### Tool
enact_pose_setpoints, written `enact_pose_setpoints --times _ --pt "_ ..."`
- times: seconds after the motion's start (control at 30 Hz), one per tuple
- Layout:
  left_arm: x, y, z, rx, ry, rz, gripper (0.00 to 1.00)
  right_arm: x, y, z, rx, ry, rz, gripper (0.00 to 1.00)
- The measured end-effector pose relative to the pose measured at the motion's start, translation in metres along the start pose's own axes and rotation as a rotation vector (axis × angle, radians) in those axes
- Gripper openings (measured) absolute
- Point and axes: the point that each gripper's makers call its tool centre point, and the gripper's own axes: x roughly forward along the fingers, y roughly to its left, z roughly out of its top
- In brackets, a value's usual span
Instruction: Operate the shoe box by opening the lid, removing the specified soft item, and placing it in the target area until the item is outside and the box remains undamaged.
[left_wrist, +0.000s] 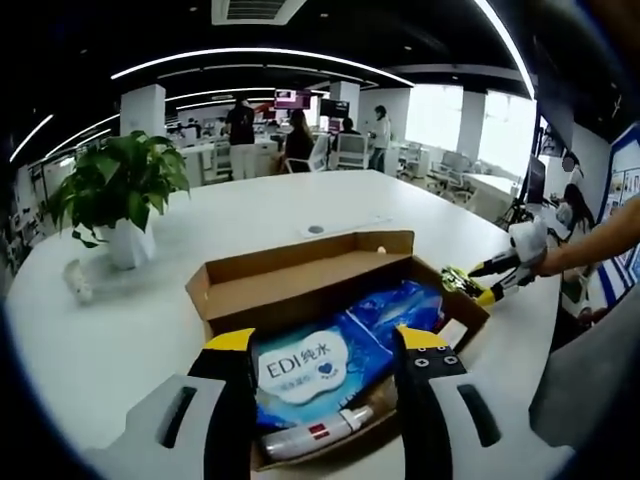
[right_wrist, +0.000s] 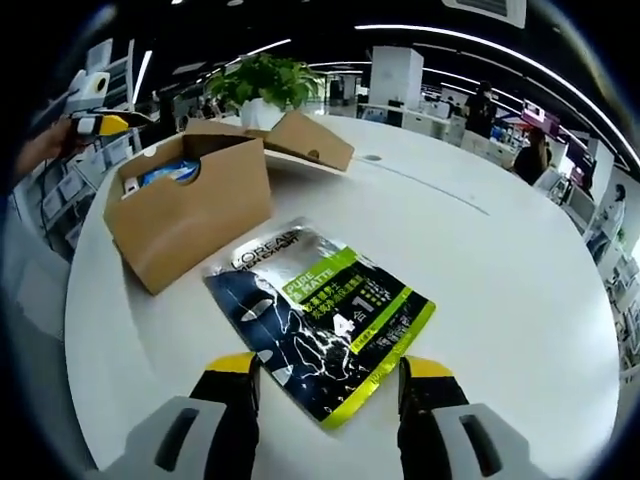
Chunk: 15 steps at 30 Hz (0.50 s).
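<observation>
- We see the brown cardboard shoe box (right_wrist: 190, 210) standing on the white round table (right_wrist: 500, 260) with its hinged lid (right_wrist: 310, 140) thrown back, so we judge the opening step done.
- A flat black-and-green foil sachet pack (right_wrist: 320, 320) lies on the table just beside the box, fully outside it; we take this as the soft item, already removed and laid down.
- The box walls look straight and untorn in both views, so we judge it undamaged so far.
- Inside the box (left_wrist: 300, 290) we see a blue-and-white soft wipes pack (left_wrist: 320, 365) and a small white tube with a red band (left_wrist: 315, 435); whether these must also come out, we cannot tell.
- The right gripper (right_wrist: 328, 375) hangs above the near end of the sachet with its yellow-tipped black fingers (right_wrist: 232, 372) spread wide, one on each side of the pack, gripping nothing; whether the tips touch the foil is unclear.
- The left gripper (left_wrist: 322, 345) hovers over the near end of the open box, fingers (left_wrist: 228, 345) parted wide and empty, flanking the wipes pack.
- What seems left: confirming that the sachet sits in the target area.
</observation>
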Motion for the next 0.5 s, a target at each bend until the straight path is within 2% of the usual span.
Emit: enact_pose_setpoints --times 0.5 --pt "-0.002 0.0015 -0.0082 -0.008 0.022 -0.011 0.56 0.0048 -0.0039 0.0071 -0.028 0.012 0.033 0.55"
